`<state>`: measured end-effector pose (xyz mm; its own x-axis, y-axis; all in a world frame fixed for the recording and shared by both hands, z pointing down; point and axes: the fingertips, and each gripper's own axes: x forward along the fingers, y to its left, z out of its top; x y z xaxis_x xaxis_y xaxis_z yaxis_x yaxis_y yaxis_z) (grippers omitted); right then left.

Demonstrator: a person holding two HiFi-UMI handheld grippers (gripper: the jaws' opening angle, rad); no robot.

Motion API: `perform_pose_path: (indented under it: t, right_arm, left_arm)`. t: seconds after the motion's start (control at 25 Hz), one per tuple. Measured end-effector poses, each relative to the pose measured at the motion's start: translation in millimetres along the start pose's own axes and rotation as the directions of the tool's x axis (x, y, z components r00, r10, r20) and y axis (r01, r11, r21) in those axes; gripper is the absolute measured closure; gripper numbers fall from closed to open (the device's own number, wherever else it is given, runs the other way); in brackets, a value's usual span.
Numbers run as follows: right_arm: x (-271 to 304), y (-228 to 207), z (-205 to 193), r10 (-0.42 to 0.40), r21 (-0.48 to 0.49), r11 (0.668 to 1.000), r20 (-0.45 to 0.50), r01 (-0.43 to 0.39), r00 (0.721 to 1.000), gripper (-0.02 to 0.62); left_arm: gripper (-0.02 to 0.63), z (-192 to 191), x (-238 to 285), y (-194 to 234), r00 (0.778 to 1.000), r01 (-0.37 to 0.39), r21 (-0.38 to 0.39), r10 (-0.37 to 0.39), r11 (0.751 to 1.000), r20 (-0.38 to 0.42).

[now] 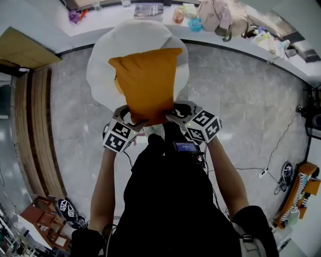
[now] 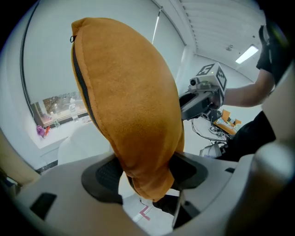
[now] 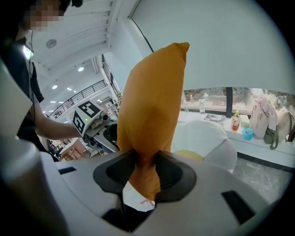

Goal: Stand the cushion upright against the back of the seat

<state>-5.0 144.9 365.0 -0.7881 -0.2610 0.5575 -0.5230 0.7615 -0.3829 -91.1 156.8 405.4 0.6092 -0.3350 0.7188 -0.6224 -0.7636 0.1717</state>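
over one white seat [image 1: 100, 70], left claw [image 1: 133, 118] and right claw [image 1: 175, 113] pinch one cushion [image 1: 148, 83].

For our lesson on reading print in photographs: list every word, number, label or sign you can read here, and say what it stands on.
No readable words or numbers.
Left marker cube, right marker cube: black-and-white square patterns, no text.
Red L-shaped mark on the white surface under the orange fabric cushion: possibly only tape.
Flat grey booklet, orange bottle's label: too small to read.
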Motion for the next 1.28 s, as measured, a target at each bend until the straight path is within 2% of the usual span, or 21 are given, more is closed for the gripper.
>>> perform_pose_path:
  t: [0.24,0.76,0.96,1.28]
  right_arm:
    - [20.9,-27.4,11.7,0.054,-0.042,0.998,-0.042,-0.056,0.998,0.445]
    - [28.4,-135.8,44.9,0.146,-0.038,0.988,-0.104,-0.151,0.984,0.445]
    - [33.9,-171.8,39.4,0.164,-0.04,0.984,-0.164,-0.173,0.973,0.446]
    - [51.6,-206.2,14.9,0.185,-0.028,0.98,-0.216,-0.195,0.959,0.449]
  left_arm:
    - [0.284,3.7,16.4,26.1,0.999,-0.025,-0.054,0.023,0.998,-0.044]
    - [0.282,63.7,85.8,75.6,0.994,-0.057,-0.135,0.044,0.989,-0.102]
    - [0.284,72.6,119.9,88.7,0.99,-0.064,-0.138,0.045,0.988,-0.137]
    - [0.284,60.1,158.3,98.4,0.975,-0.126,-0.153,0.093,0.98,-0.202]
